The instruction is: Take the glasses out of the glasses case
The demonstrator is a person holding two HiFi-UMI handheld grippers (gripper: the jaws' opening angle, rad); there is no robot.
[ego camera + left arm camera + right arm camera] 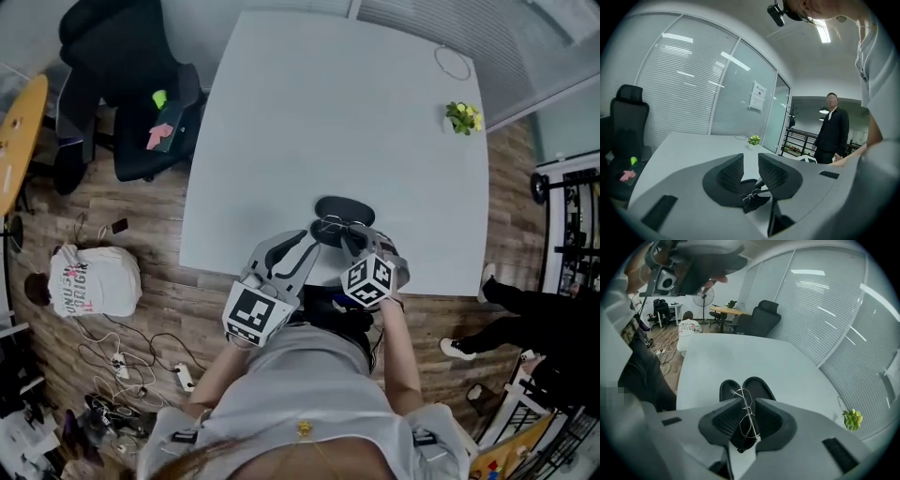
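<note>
Two grippers are seen over one smooth white table (328, 112), each with two grey jaws faced with ribbed black pads. One pair of glasses (743, 404), made of thin silver wire with rounded rims, is pinched edge-on between the jaws of the right gripper (746, 420), which are drawn in on the frame. One black case (757, 385), oval and lying open in two shallow halves, is set on the table directly beneath and beyond the glasses, toward 12 o'clock in the right gripper view. Whether the frame touches the case cannot be told. The jaws of the left gripper (751, 171) are held apart with nothing between the pads, and the case and wire frame are seen past them toward 6 o'clock. In the head view the case is found near the table's 6 o'clock edge, with the left gripper at its 7 o'clock and the right gripper at its 6 o'clock. One small green plant (462, 117) is placed at the table's 1 o'clock corner, and one black padded office chair (131, 94) is parked beside the table at 10 o'clock
</note>
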